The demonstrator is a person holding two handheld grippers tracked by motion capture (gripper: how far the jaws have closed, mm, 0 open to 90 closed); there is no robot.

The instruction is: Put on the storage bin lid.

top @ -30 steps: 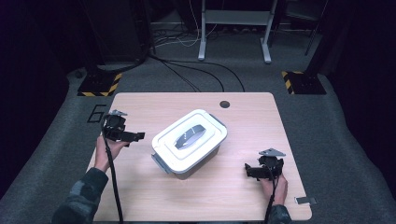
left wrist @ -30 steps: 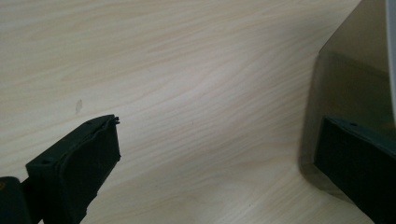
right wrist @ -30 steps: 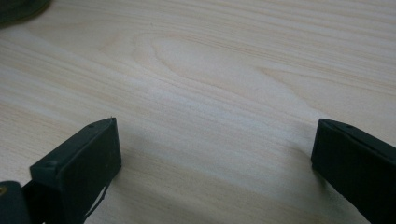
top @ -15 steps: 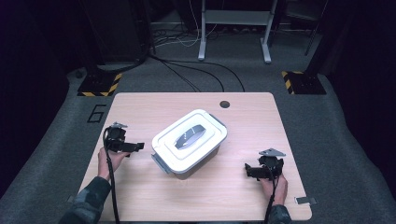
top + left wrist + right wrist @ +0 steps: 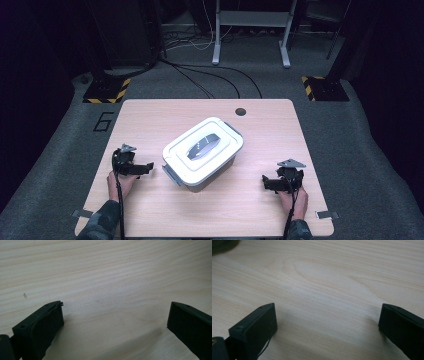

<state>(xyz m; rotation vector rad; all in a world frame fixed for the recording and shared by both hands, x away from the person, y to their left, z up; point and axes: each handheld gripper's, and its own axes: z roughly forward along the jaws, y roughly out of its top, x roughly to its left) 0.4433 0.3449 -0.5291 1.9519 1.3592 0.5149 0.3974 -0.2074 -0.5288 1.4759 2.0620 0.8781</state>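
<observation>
A white lidded plastic box [image 5: 202,152] with grey side latches and a grey handle on its lid stands in the middle of the wooden table [image 5: 260,130]. My left gripper [image 5: 148,168] rests low on the table just left of the box, pointing at it, open. In the left gripper view my left gripper [image 5: 115,322] has its jaws wide apart over bare wood. My right gripper [image 5: 265,183] lies near the front right, pointing left toward the box, open. The right gripper view has my right gripper [image 5: 327,322] with nothing between its jaws.
A round cable hole [image 5: 240,111] sits near the table's far edge. A number 6 [image 5: 103,122] is marked on the grey floor at the left. Cables [image 5: 210,75] and metal stand legs [image 5: 250,30] lie beyond the table.
My left gripper has moved down toward the front of the table and now rests beside the box's left side. The right gripper has stayed in place.
</observation>
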